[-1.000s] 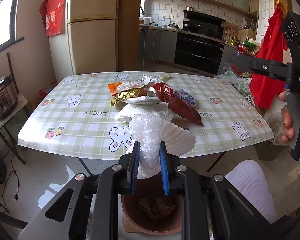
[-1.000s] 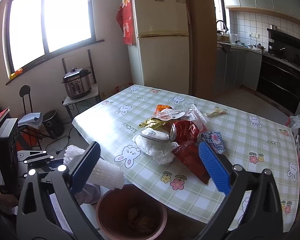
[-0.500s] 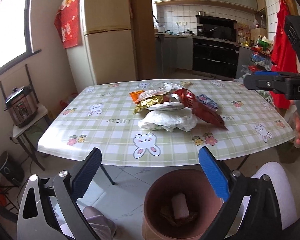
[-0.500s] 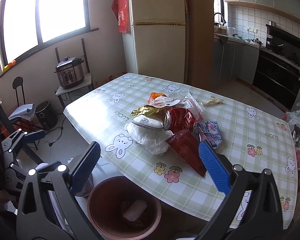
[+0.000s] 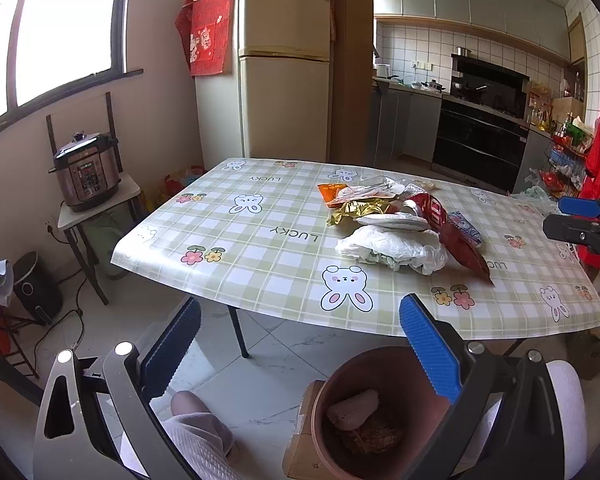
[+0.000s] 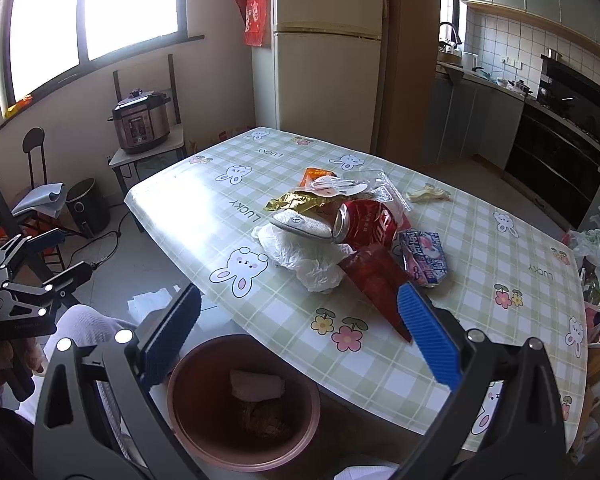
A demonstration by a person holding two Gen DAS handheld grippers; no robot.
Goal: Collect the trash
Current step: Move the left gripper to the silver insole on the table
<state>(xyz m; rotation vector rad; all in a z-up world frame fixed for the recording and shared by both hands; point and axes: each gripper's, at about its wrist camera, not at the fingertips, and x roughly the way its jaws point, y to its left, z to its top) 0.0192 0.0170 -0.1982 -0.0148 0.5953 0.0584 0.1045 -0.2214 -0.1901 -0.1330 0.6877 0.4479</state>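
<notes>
A pile of trash lies on the checked table (image 5: 260,248): a crumpled white plastic bag (image 5: 392,246) (image 6: 304,254), a red can (image 6: 364,224), a dark red wrapper (image 6: 380,284) (image 5: 466,250), a gold wrapper (image 6: 300,201) and a blue-pink packet (image 6: 424,258). A brown bin (image 5: 380,412) (image 6: 240,400) stands on the floor by the table's near edge, with a white wad (image 6: 256,385) inside. My left gripper (image 5: 300,348) is open and empty, above the floor beside the bin. My right gripper (image 6: 300,336) is open and empty above the bin.
A pressure cooker (image 5: 85,170) sits on a small side table at the left. A fridge (image 5: 284,80) stands behind the table, with kitchen counters and an oven (image 5: 480,136) at the back right. A person's knee (image 5: 200,428) is below the left gripper.
My left gripper opened and let go of the white bubble wrap, which now lies in the bin. It then swung left and back. The right gripper stayed open and drifted slightly.
</notes>
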